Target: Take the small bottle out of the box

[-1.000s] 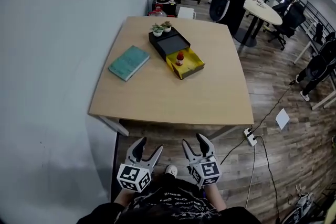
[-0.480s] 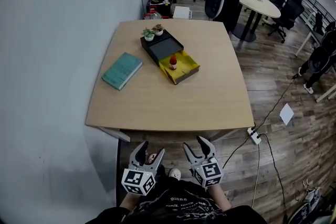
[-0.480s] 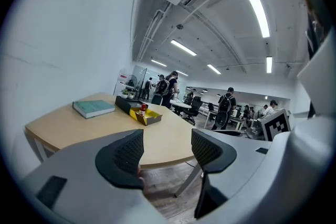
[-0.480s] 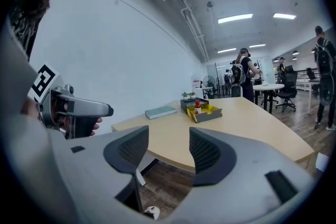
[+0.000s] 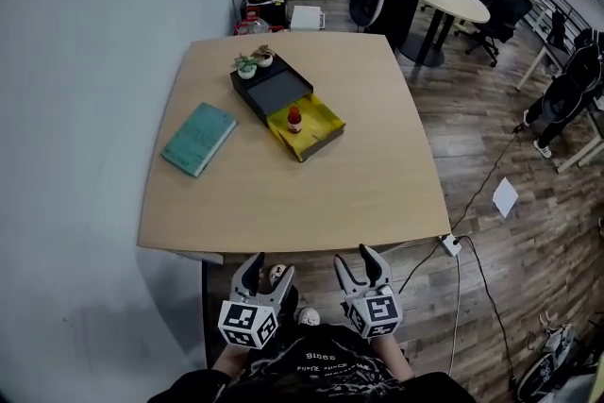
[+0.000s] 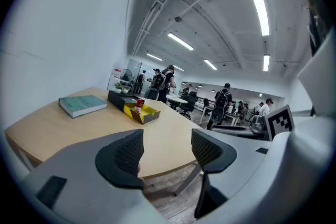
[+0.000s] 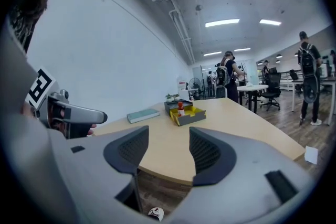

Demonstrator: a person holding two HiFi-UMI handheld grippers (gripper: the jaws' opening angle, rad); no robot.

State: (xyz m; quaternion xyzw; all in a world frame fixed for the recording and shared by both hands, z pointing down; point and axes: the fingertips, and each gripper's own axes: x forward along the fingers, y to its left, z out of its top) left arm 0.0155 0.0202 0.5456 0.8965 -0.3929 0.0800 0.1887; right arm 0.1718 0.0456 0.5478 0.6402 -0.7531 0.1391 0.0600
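Left claw (image 5: 267,267) and right claw (image 5: 356,258) below the near edge of the worktop (image 5: 359,165), each with jaws wide apart and empty; farther in, a book (image 5: 198,139) at left; right of it the box (image 5: 274,92), the bottle (image 5: 294,117) upright in its yellow tray (image 5: 321,123); two plants (image 5: 253,63) at the box's far end

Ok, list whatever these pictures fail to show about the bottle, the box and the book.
Bottle: too small and far off in all three views, so its label cannot be read and its fill level is unclear.
Box: the low angle of both gripper views hides part of its floor. The head view is too small to show how deep the black part is.
Book: the cover print is too small in every view.
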